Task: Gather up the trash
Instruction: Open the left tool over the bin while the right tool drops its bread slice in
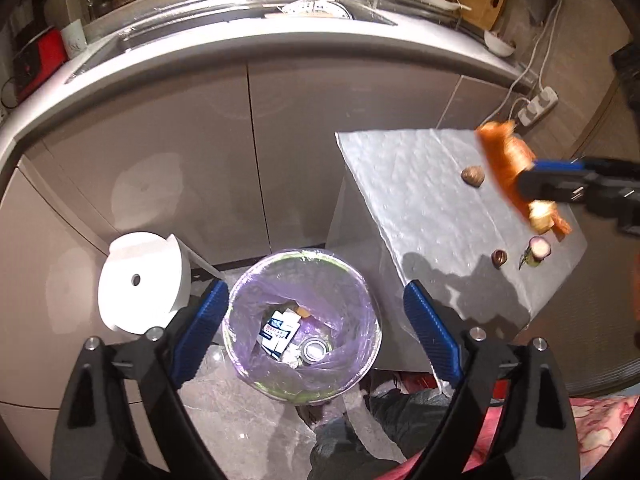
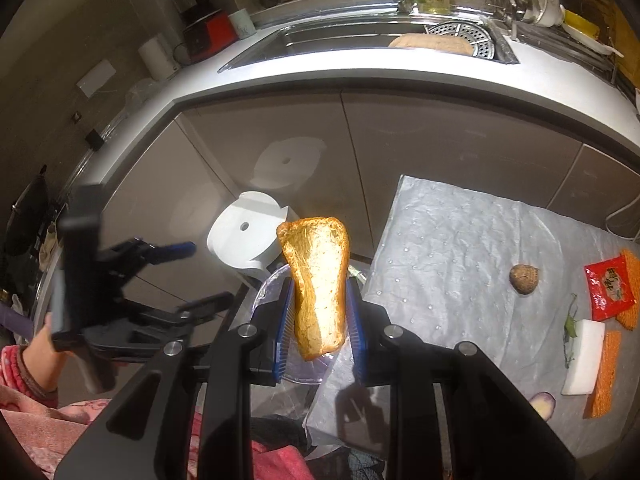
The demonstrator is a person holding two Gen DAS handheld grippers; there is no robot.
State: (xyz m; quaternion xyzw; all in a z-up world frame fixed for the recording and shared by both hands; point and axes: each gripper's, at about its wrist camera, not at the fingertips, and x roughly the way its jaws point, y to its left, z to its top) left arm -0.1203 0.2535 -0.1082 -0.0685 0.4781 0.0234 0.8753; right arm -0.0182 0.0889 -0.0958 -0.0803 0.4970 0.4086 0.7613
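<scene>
1. Left wrist view: the left gripper [image 1: 316, 336] hangs spread wide and empty, directly above the lined trash bin [image 1: 301, 322], which stands on the floor by the near-left corner of the grey-covered table [image 1: 420, 184]; off to the right, over the table, the right gripper [image 1: 536, 184] carries the orange wrapper [image 1: 506, 160].
2. Right wrist view: the right gripper [image 2: 320, 328] is closed on the orange wrapper [image 2: 318, 280], long axis upright between the pads; the bin rim [image 2: 272, 284] lies just below and left of it, so I judge a short carry leftward comes before release; a nut shell [image 2: 524, 278] and a red packet [image 2: 610, 286] lie toward the table's right edge.
</scene>
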